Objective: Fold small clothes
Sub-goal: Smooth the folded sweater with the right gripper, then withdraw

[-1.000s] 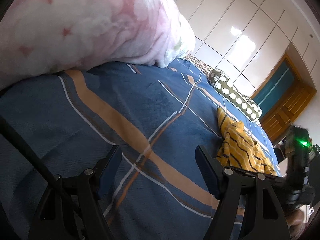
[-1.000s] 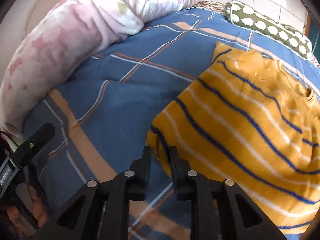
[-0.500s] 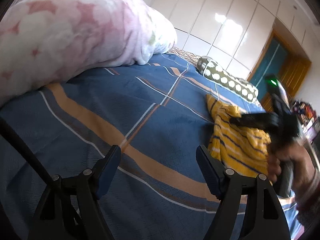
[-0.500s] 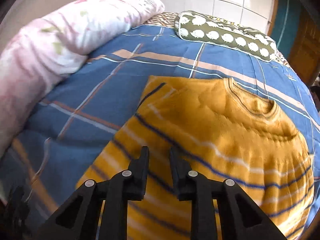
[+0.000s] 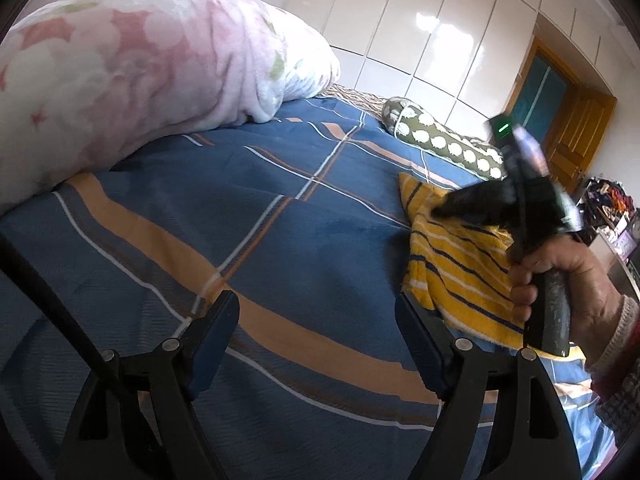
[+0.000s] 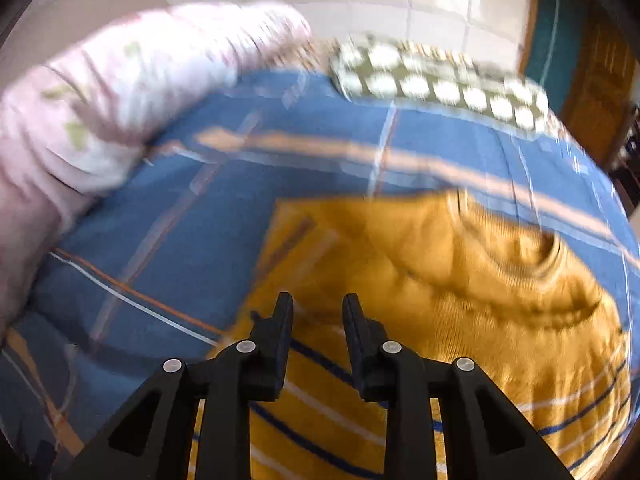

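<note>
A small yellow sweater with blue and white stripes point(image 6: 460, 320) lies on the blue plaid bedspread point(image 6: 200, 220); its lower part is folded up over the body. It also shows at the right of the left wrist view point(image 5: 456, 264). My right gripper point(image 6: 318, 308) hovers over the folded edge, jaws a little apart with nothing between them; this view is blurred. It also shows hand-held over the sweater in the left wrist view point(image 5: 444, 210). My left gripper point(image 5: 316, 320) is wide open and empty above the bedspread point(image 5: 240, 220), left of the sweater.
A rolled pink floral blanket point(image 5: 120, 80) lies along the left of the bed. A green bolster pillow with white dots point(image 5: 440, 140) lies at the far end. White wardrobe doors point(image 5: 420, 32) and a wooden door point(image 5: 576, 136) stand behind.
My right gripper carried the sweater's lower edge up over the body and its jaws have parted, letting the fabric go. The left gripper stayed open and turned slightly towards the sweater.
</note>
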Demonstrator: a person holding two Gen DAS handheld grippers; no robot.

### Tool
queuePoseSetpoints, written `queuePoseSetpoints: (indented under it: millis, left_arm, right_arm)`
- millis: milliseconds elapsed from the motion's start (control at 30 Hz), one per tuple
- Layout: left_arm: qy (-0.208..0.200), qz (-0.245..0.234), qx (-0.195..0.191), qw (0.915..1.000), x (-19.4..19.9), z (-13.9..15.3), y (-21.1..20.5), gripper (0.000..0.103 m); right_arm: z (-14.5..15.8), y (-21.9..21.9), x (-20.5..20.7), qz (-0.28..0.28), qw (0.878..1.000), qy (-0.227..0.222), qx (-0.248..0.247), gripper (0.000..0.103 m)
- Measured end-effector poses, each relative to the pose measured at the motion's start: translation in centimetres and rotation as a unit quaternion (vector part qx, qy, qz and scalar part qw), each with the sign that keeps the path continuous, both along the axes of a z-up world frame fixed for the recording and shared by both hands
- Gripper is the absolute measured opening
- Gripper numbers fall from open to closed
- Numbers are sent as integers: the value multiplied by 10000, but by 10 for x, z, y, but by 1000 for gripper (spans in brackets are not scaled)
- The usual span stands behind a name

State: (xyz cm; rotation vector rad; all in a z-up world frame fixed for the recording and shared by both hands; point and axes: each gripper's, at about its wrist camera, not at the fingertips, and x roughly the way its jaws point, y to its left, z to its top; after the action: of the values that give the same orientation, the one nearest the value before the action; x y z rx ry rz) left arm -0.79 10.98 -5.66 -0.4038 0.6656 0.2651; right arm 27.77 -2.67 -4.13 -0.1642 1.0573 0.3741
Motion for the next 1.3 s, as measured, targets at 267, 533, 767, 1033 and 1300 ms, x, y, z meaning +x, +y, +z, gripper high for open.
queuePoseSetpoints:
  millis: [267,533,767,1033,1300]
  left_arm:
    - [38,-79,206,9997,5,0,-12,81]
    - [34,-267,478,9985,7,1,-31,81]
    - [277,-476,922,9942,16,-10,-56,82]
    - [691,-491,1002,9914,28,-27,-61,82]
    - [967,-500,1030,9887,31,-38,-61,88]
  right_arm:
    - [47,-49,-45,137,9960,-726,498,40]
    - [15,-240,-62,-1350,9840,-189,1150,46]
    - [10,-379,-67,-3295,9385,-422,940,37]
    - [38,-366,-112,-2590,9376,-403,2284,37]
    - [-14,-318,-128,-2263,9529,125,2015,36]
